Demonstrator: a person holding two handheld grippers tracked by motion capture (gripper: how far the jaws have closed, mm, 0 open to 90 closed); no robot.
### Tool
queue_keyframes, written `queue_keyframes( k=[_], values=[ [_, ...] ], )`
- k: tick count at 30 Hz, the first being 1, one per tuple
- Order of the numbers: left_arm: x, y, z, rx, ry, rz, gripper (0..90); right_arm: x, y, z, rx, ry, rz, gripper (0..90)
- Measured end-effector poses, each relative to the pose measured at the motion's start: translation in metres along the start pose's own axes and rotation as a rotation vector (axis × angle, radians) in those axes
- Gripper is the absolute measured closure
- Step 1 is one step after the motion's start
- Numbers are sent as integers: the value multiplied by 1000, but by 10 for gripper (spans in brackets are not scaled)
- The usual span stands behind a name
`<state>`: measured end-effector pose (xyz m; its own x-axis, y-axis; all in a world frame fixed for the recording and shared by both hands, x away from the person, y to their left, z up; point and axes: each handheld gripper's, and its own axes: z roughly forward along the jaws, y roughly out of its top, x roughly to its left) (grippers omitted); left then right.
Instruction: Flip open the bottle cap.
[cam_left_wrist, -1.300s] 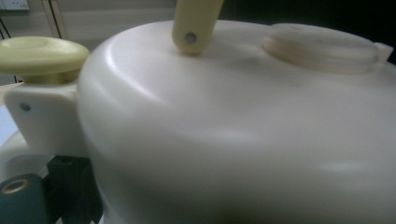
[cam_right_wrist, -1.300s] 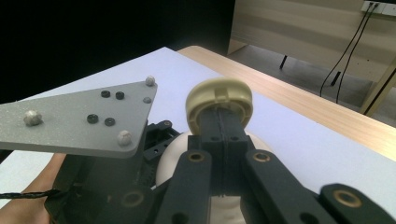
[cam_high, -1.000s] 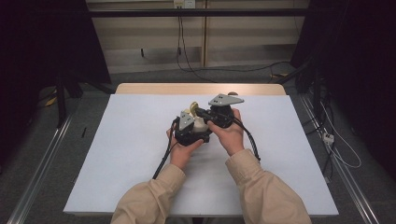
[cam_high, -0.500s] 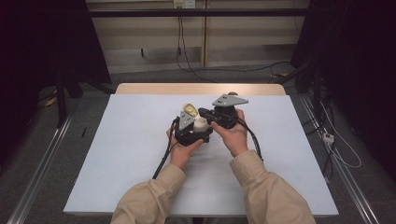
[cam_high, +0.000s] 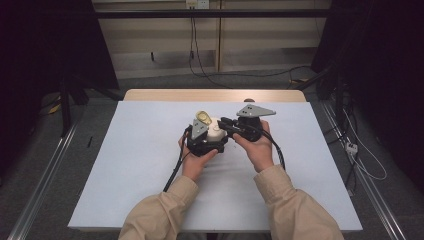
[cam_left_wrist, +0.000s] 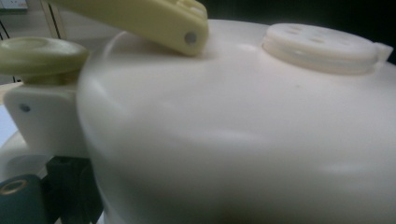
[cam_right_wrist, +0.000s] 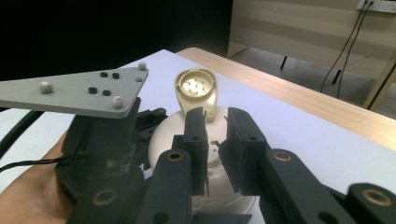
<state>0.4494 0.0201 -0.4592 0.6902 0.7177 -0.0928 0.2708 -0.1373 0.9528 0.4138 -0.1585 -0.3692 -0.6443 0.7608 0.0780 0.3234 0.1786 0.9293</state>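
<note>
High view: left gripper (cam_high: 209, 138) clamps cream container (cam_high: 215, 134); right gripper (cam_high: 226, 123), jaws slightly parted, blocks flip-lid (cam_high: 203, 118).

Beige long sleeves (cam_high: 285, 200); black hand-held grippers, left (cam_high: 202, 142) and right (cam_high: 227, 123), grey triangular plates, trailing black cables.
</note>
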Motion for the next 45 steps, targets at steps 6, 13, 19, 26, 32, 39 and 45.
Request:
queue_keyframes(
  k=[6,13,19,26,32,39,45],
  values=[
    [0,0,0,3,0,-2,54,-1,-4,-5,1,0,-5,671],
    [0,0,-1,7,-8,3,49,-2,-7,-9,2,-20,13,435],
    [0,0,-1,13,-9,11,45,-3,-9,-11,13,-26,23,224],
    [-1,-2,-1,50,10,75,26,-4,-15,-17,8,-41,33,142],
    [1,-1,-3,74,2,63,28,-6,-22,-21,14,-50,40,135],
    [1,-2,-5,107,-2,53,28,-9,-27,-27,14,-64,40,128],
    [3,-3,-11,123,-20,48,34,-7,-30,-31,7,-55,35,123]
  ],
)
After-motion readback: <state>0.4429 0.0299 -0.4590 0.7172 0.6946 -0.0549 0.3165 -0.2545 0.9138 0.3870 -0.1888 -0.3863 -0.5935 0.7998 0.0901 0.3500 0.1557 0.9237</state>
